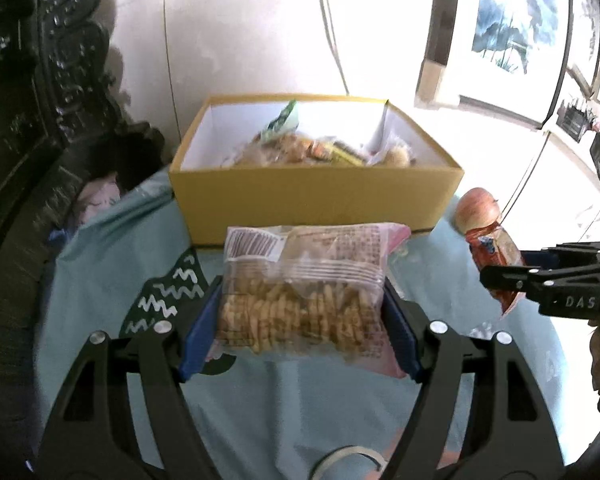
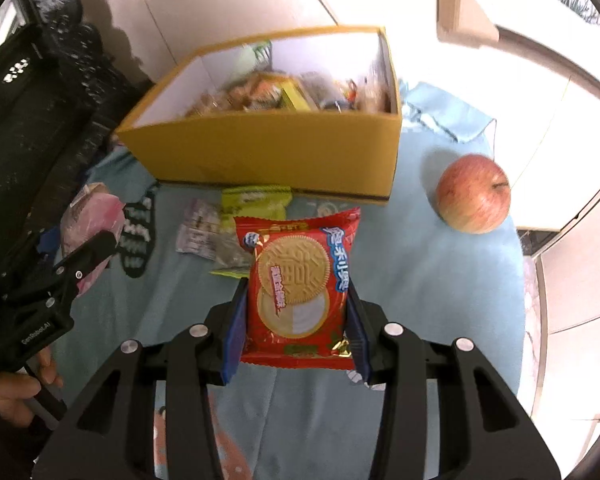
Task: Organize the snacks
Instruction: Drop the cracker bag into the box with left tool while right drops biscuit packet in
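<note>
Left gripper (image 1: 300,316) pinches clear cracker bag (image 1: 300,292) by sides, near yellow box (image 1: 316,196). Right gripper (image 2: 296,320) pinches red biscuit packet (image 2: 298,292). Both light, crinkly, slippery, contents fragile; hold edges gently.

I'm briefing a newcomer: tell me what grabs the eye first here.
The yellow box of snacks at the back of the blue cloth. The right gripper clamps a red biscuit packet; the left gripper clamps a clear cracker bag. A red apple lies right of the box.

Left tongs (image 1: 300,316) and right tongs (image 2: 296,320): black frames, blue pads, silver screws, white lettering.
</note>
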The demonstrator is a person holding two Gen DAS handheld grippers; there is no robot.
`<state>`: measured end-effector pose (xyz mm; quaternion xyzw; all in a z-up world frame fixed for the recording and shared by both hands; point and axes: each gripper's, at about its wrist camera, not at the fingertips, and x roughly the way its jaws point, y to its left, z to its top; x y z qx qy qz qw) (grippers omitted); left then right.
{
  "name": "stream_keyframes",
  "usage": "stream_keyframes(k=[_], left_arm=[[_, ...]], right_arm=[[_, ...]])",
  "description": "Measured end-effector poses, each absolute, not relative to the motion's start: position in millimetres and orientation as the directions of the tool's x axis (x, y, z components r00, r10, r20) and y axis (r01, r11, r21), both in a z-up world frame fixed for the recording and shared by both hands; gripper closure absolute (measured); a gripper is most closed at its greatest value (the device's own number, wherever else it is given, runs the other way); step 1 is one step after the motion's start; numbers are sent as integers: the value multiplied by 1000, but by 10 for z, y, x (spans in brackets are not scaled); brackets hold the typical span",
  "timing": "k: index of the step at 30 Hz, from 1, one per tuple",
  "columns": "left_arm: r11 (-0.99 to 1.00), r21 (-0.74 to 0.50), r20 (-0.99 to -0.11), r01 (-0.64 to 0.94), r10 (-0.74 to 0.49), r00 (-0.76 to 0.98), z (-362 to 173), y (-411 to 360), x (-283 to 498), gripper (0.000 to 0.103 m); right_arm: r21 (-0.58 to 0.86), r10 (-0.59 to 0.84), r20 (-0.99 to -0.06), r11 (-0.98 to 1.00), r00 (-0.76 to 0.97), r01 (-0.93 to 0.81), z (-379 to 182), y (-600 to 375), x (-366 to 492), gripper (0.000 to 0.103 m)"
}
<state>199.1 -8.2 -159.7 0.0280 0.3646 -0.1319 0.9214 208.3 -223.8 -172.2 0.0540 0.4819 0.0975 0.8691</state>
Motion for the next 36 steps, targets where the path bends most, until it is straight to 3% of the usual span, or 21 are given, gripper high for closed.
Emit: stream_keyframes(k=[19,24,36], left_arm=[[968,-48,-527,247,-235,817,-500,-5,1837,28],[967,-39,-474,251,-239,847,-233,-6,1964,28],[970,-44,-471,238,-230,852,-180,-81,2617,28]], right_arm=[[139,222,-648,975,729,-173,-407,-2252,1888,59],[127,218,-620,976,754,-178,-252,-2302,1981,59],[94,209,-608,977,766,-192,-99,-2256,2612,59]])
